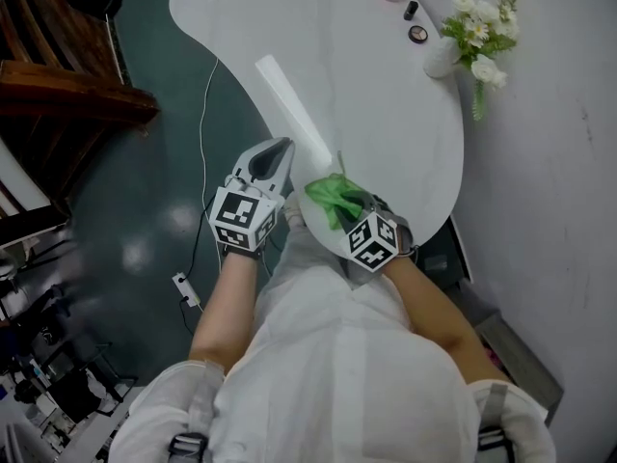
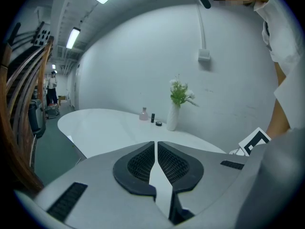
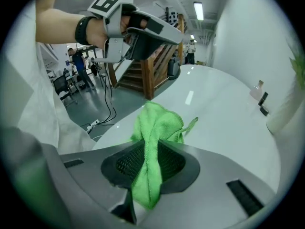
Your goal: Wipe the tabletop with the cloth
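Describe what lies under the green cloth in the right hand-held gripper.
White tabletop near its edge shows around the cloth, which the right hand-held gripper clamps. The patch directly beneath is covered.

Your cloth [image 3: 157, 123] is soft green fabric with a fuzzy, looped nap. The tabletop [image 3: 224, 113] is white, smooth and glossy, throwing back the ceiling lights. On your right gripper [image 3: 153, 149] the shell looks like matt grey plastic, and the pads [image 3: 125, 164] are black with a fine ribbed grain. The floor [image 1: 145, 220] is dark and shiny. The stair [image 1: 77, 99] is brown wood with a slight sheen.
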A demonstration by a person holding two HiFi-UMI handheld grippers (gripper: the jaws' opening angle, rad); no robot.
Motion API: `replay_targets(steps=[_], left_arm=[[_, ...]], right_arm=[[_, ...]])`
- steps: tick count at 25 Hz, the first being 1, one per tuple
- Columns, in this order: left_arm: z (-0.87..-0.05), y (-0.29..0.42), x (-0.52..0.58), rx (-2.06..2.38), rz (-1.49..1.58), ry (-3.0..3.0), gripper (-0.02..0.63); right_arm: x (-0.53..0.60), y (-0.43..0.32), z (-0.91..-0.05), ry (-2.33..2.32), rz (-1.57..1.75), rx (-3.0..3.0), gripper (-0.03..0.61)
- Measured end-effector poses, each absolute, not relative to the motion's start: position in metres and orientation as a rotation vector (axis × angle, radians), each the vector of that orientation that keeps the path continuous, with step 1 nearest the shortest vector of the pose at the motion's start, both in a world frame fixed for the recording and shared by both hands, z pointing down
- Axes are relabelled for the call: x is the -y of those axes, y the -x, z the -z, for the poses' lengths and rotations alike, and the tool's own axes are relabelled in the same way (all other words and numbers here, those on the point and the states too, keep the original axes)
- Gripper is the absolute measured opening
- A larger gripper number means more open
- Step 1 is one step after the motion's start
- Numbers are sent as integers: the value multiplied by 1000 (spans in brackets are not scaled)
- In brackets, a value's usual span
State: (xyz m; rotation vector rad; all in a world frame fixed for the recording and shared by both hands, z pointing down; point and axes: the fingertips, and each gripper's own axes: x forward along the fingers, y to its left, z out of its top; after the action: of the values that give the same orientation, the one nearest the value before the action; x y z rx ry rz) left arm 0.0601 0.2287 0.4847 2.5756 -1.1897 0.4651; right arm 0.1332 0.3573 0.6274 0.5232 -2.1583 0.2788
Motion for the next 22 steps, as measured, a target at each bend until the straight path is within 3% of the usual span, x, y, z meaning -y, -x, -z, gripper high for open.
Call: replay_targets(steps=[14,22], left_arm=[[-482,-106,-240,1100,-487,-2639,32],[-478,-115,-246,1121,-487,-2639,32]], right_arm=[[-312,-350,-628,-1146,-522,1922,77],[-320,-414,-628,-1398,-590,1754,77]])
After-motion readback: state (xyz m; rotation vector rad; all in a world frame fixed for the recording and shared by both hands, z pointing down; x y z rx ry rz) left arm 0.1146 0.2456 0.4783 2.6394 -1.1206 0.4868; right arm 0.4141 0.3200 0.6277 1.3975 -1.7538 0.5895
